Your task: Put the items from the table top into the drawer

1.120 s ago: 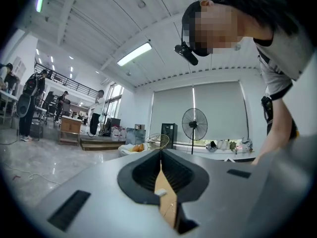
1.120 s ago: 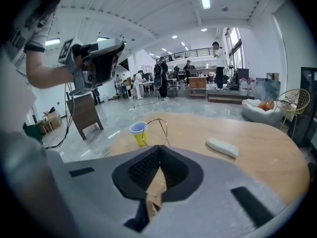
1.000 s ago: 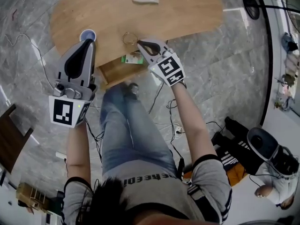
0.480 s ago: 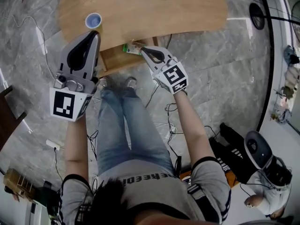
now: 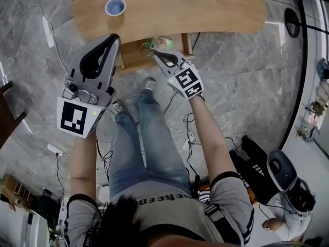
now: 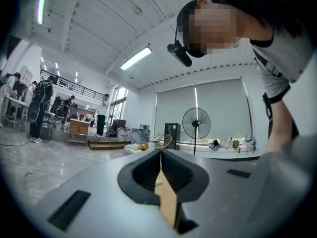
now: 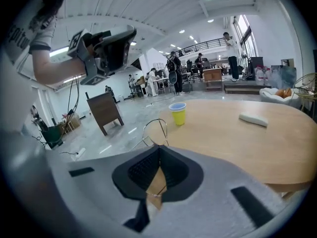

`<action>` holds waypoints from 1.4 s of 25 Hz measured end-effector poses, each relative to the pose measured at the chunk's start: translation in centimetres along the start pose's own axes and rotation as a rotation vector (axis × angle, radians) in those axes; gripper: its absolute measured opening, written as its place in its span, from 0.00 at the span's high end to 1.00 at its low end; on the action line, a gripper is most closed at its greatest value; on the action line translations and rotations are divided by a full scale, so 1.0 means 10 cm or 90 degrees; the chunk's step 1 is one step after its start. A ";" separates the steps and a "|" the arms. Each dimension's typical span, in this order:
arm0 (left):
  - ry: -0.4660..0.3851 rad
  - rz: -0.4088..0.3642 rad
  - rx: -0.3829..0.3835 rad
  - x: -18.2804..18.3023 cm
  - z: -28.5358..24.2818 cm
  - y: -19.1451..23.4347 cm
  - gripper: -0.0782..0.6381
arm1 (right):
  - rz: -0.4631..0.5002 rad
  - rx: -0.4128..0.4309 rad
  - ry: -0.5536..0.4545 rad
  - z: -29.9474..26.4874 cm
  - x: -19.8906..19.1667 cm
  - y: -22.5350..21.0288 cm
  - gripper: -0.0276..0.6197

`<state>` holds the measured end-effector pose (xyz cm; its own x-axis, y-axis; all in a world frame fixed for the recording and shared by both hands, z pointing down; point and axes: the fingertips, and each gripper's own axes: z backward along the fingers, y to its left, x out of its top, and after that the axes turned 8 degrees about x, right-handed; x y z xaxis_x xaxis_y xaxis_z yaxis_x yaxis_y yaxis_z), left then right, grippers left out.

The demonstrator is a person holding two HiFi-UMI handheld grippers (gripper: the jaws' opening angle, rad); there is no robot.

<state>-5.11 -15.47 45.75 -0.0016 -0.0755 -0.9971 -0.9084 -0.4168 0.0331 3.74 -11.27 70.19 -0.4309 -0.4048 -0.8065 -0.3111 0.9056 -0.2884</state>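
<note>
Metal wire, bent into a thin loop like a glasses frame (image 7: pixel 155 120), is sticking out just past the tips of the right gripper (image 7: pixel 159 147). Its fingers are pressing together on the wire, and a strand of it is also showing in the gap behind the pads. Seen from above, those fingertips (image 5: pixel 156 54) are hanging over the open wooden drawer (image 5: pixel 134 60), which is jutting out from under the near edge of the table (image 5: pixel 216 14). Something green (image 5: pixel 149 43) is lying in the drawer just beyond the fingertips.

Further ahead of the right fingers, well apart from them, a cup (image 7: pixel 178 113) is standing upright on the tabletop (image 7: pixel 237 143). It is showing yellow sides and a blue rim from the gripper's side and a blue mouth from above (image 5: pixel 115 6). Off to the right of the cup, a flat white object (image 7: pixel 253 119) is lying on the wood, farther from the fingers than the cup is.

To the left of the drawer, the left gripper (image 5: pixel 114 36) is pointing at the table edge with its fingers closed against each other (image 6: pixel 161 151) and nothing caught between them. The cup is sitting beyond its tips.
</note>
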 end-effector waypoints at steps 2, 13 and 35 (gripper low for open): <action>0.005 0.002 0.002 -0.10 0.10 0.05 0.87 | 0.008 0.006 0.030 -0.18 -0.15 0.04 0.95; 0.012 0.012 0.027 -0.37 0.34 0.28 0.87 | 0.036 0.018 0.167 -0.79 -0.75 -0.11 0.95; 0.017 0.020 0.088 -0.43 0.43 0.57 0.87 | 0.021 0.081 0.255 -0.91 -0.98 -0.28 0.94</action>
<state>-12.06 -13.60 49.91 -0.0215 -0.1121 -0.9935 -0.9569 -0.2854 0.0529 1.08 -10.97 83.57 -0.7415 -0.3704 -0.5595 -0.1951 0.9168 -0.3483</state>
